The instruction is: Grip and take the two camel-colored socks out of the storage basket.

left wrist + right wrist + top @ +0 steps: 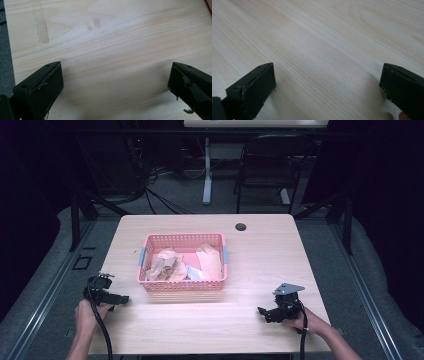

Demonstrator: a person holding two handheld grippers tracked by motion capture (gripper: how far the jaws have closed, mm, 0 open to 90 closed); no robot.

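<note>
While resting low on the wooden table point(260, 255), held wide apart and empty: jaws of both the left gripper point(120, 299) and the right gripper point(262, 312), one at each near corner, well apart from each other. Between them and a little farther back, standing near the table's middle: a pink basket point(183, 286) with perforated walls and grey handles at its two short ends. Probably light and fairly stiff, with thin plastic walls likely to flex under a hard pinch; best taken at the rim or by the handles, one gripper per side, to keep it level. Heaped inside, touching one another: crumpled beige cloths point(167, 265), a taller one point(210, 261) toward the right wall, and a small pale blue-white scrap point(195, 273) tucked between. Judged soft, limp and light, not fragile, likely to drape and drag neighbours along; best pinched at a raised fold or peak, from above, deep enough to avoid slipping free.
</note>
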